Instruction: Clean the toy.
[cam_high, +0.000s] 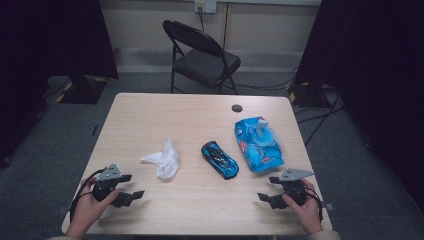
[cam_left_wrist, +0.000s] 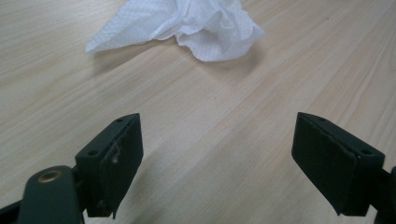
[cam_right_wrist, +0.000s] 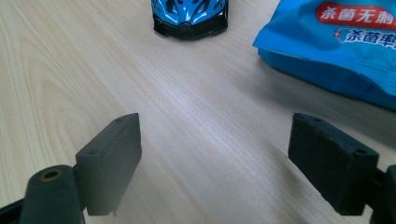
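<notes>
A blue toy car (cam_high: 220, 159) lies near the middle of the wooden table (cam_high: 200, 115); its nose (cam_right_wrist: 189, 16) shows ahead in the right gripper view. Beside it on the right lies a blue wet-wipe pack (cam_high: 257, 142) (cam_right_wrist: 336, 42). A crumpled white tissue (cam_high: 163, 159) (cam_left_wrist: 187, 25) lies left of the car. My left gripper (cam_high: 131, 186) (cam_left_wrist: 217, 161) rests near the front left edge, open and empty, pointing toward the tissue. My right gripper (cam_high: 267, 189) (cam_right_wrist: 215, 165) is at the front right, open and empty, with the car and the pack ahead of it.
A small dark round cap (cam_high: 237, 108) sits in the tabletop near the far edge. A black folding chair (cam_high: 200, 55) stands behind the table. Dark stands and cables (cam_high: 310, 95) lie on the floor at right.
</notes>
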